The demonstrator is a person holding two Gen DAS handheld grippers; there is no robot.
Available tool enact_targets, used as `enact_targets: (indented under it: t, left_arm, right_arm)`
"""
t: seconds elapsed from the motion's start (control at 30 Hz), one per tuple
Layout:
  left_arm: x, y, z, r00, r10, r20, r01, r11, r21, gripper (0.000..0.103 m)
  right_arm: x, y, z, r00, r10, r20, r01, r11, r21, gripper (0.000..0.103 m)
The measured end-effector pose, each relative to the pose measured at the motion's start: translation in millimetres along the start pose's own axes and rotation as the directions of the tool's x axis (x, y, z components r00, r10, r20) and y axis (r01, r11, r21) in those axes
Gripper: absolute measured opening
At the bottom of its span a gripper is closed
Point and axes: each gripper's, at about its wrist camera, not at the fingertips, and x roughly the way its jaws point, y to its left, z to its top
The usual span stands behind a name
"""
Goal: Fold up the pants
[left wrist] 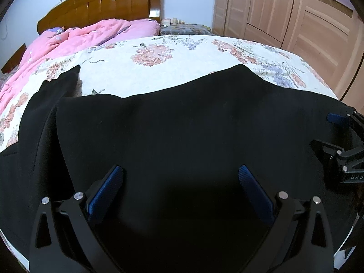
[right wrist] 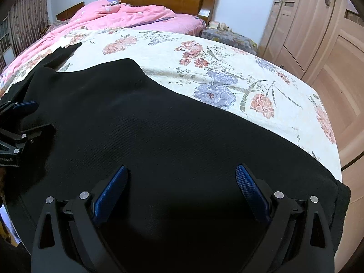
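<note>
Black pants [left wrist: 173, 122] beneath both grippers, left [left wrist: 180, 176] and right [right wrist: 182, 175], jaws wide apart, empty.

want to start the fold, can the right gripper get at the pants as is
Probably yes: the right gripper hangs open right over the black pants, nothing between them; the left gripper sits off to the side.

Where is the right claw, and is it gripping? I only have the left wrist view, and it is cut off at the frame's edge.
Observer: The right claw is open above the black pants, with nothing between its pads.
Operator: Where does the fabric end on that side?
Observer: It droops past the right-hand edge of the floral bedspread.
Operator: Anything beyond the pink quilt?
Observer: A patterned curtain hangs past the pink quilt.
</note>
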Motion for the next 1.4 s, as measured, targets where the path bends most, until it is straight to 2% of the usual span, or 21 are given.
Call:
enact_targets:
  t: [0.17,0.3,0.5,0.6,0.67,0.77,0.87,0.97,1.03,1.1,1.2,1.23,1.27,1.3,1.33,1.37,1.4]
  left_arm:
    - [-7,1,0,1.000,0.012,-0.009,-0.012,1.000,0.004,0.101]
    - [-36,9,0,0.999,0.010,0.037,-0.010,1.000,-0.009,0.101]
    - [-84,44,0,0.990,0.093,0.103,-0.088,0.995,-0.052,0.101]
    - [-100,67,-2,0.982,0.150,0.113,-0.142,0.987,-0.077,0.101]
    - [-101,86,-3,0.973,0.209,0.101,-0.198,0.974,-0.105,0.101]
    - [-96,118,0,0.978,0.197,0.061,-0.182,0.963,-0.199,0.101]
    - [-81,140,18,0.987,0.158,0.034,-0.143,0.953,-0.269,0.101]
    - [-54,143,47,0.991,0.137,0.008,-0.131,0.962,-0.239,0.101]
    - [-25,143,73,0.986,0.162,-0.022,-0.164,0.970,-0.181,0.101]
    - [-6,150,92,0.981,0.189,-0.038,-0.193,0.965,-0.178,0.101]
    - [34,165,115,0.974,0.170,-0.147,-0.196,0.964,-0.182,0.100]
    - [46,166,117,0.961,0.183,-0.205,-0.218,0.963,-0.159,0.097]
    - [54,165,116,0.950,0.195,-0.244,-0.231,0.965,-0.129,0.075]
    - [58,165,111,0.940,0.206,-0.273,-0.240,0.966,-0.096,0.036]
    - [56,166,108,0.934,0.227,-0.274,-0.260,0.962,-0.087,0.022]
    - [47,171,104,0.941,0.229,-0.251,-0.259,0.961,-0.097,0.008]
    - [31,178,99,0.956,0.210,-0.206,-0.240,0.962,-0.130,0.008]
  right_arm:
    - [0,0,0,1.000,-0.001,-0.001,0.001,1.000,0.003,0.092]
    - [0,-1,0,1.000,0.000,0.000,0.000,1.000,0.003,0.092]
    - [-5,3,3,1.000,-0.027,-0.001,0.027,1.000,-0.001,0.092]
    - [-13,16,19,0.997,0.072,0.020,-0.072,0.997,0.009,0.092]
    - [-16,33,30,0.992,0.122,0.041,-0.121,0.992,-0.027,0.092]
    - [-10,71,45,0.983,0.178,0.042,-0.171,0.976,-0.132,0.092]
    - [4,90,50,0.978,0.206,0.026,-0.200,0.968,-0.150,0.092]
    - [18,97,47,0.977,0.211,-0.003,-0.210,0.968,-0.138,0.092]
    - [23,100,45,0.980,0.199,-0.019,-0.200,0.970,-0.142,0.092]
    - [23,100,45,0.978,0.209,-0.017,-0.210,0.968,-0.136,0.093]
    - [25,98,45,0.975,0.222,-0.022,-0.223,0.967,-0.128,0.096]
    - [27,98,45,0.975,0.222,-0.023,-0.223,0.966,-0.129,0.096]
    - [27,97,46,0.975,0.222,-0.022,-0.223,0.966,-0.129,0.096]
    - [27,97,46,0.975,0.223,-0.022,-0.224,0.966,-0.129,0.096]
    - [26,98,45,0.974,0.224,-0.022,-0.225,0.966,-0.129,0.096]
    - [27,98,45,0.974,0.224,-0.022,-0.225,0.966,-0.128,0.096]
    - [27,98,45,0.974,0.224,-0.021,-0.225,0.966,-0.128,0.096]
